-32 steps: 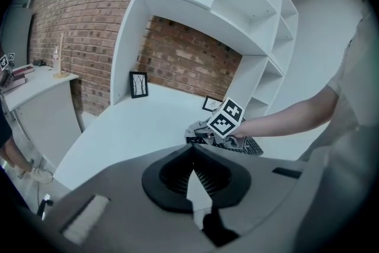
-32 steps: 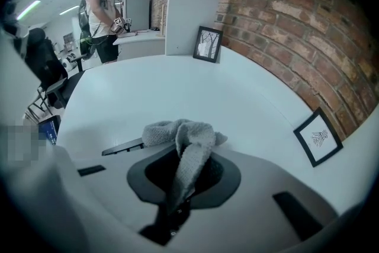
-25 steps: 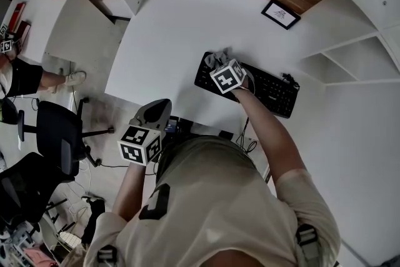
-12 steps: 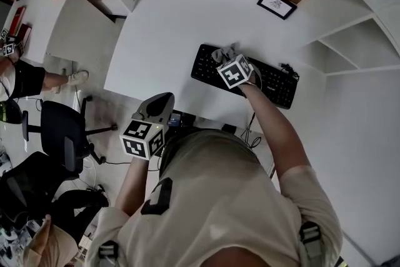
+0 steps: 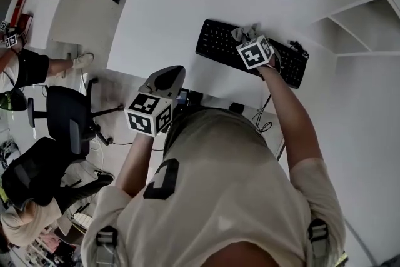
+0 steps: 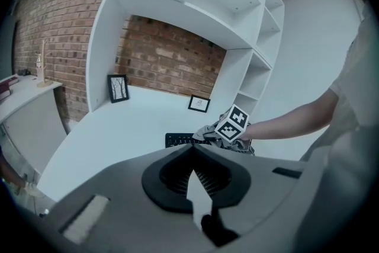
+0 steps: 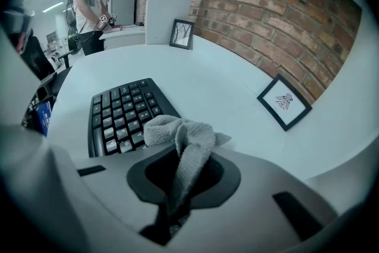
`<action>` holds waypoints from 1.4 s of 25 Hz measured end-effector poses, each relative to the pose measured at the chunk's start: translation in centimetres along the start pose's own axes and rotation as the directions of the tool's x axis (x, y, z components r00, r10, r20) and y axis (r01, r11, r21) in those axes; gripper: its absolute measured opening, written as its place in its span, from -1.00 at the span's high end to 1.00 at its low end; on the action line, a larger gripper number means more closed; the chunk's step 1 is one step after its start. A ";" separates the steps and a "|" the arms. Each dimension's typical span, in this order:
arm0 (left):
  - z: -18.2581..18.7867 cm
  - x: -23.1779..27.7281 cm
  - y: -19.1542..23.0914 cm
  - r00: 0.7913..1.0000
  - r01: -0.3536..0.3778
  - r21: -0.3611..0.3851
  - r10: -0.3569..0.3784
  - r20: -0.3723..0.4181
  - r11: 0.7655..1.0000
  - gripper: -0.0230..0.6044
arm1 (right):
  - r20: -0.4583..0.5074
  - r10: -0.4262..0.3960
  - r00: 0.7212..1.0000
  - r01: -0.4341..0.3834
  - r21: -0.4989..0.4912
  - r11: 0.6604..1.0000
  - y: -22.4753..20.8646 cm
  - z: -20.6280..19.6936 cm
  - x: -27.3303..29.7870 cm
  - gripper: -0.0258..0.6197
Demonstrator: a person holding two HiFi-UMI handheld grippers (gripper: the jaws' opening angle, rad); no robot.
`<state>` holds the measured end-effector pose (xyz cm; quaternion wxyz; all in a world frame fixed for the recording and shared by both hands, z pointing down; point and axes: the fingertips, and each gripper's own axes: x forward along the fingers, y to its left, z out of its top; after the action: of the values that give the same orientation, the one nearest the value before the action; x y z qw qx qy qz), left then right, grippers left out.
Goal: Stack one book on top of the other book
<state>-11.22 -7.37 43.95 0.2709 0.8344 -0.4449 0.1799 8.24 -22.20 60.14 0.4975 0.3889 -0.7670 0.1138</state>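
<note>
Head view, desk: the white desk (image 5: 169, 3) carries a black keyboard (image 5: 219, 44); no book shows anywhere around the keyboard.
Head view, right side: your right gripper (image 5: 244, 34) hangs over the keyboard's right half, with a grey cloth (image 5: 242, 29) bunched at its tip.
Head view, left side: your left gripper (image 5: 167, 75) is well off the keyboard's near-left corner, out past the desk's front edge and above the floor.
Left gripper view, jaws: closed tip to tip with nothing between them; the keyboard lies ahead of them, your other gripper above it.
Right gripper view, jaws: clamped on the cloth. Its tail runs down between them and the loose end spills forward over the near end of the keyboard.
Task's thing: no view shows a book, so by my reading the stacking is not under way.
Handling, cloth: likely soft, light and limp, so it will drape and drag wherever you carry it.
Handling, book: expect something stiff and heavier. Pinch across the closed covers near the spine so the pages don't fan open, though nothing here lets you check that.
</note>
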 end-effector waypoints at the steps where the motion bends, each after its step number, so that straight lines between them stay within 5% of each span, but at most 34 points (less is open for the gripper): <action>1: 0.1 0.0 -0.1 1.000 0.002 0.002 -0.002 0.002 1.000 0.92 | -0.005 -0.005 1.000 0.005 0.004 1.000 -0.2 -0.4 -0.2 0.85; 35: -0.4 -1.8 0.8 0.999 -0.053 0.014 0.053 -0.001 0.998 0.92 | -0.044 -0.119 0.992 0.122 0.059 0.991 -4.5 -6.4 -2.5 0.85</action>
<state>-12.92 -6.34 43.56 0.2605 0.8240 -0.4656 0.1906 16.30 -20.40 60.14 0.5068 0.4472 -0.7280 0.1150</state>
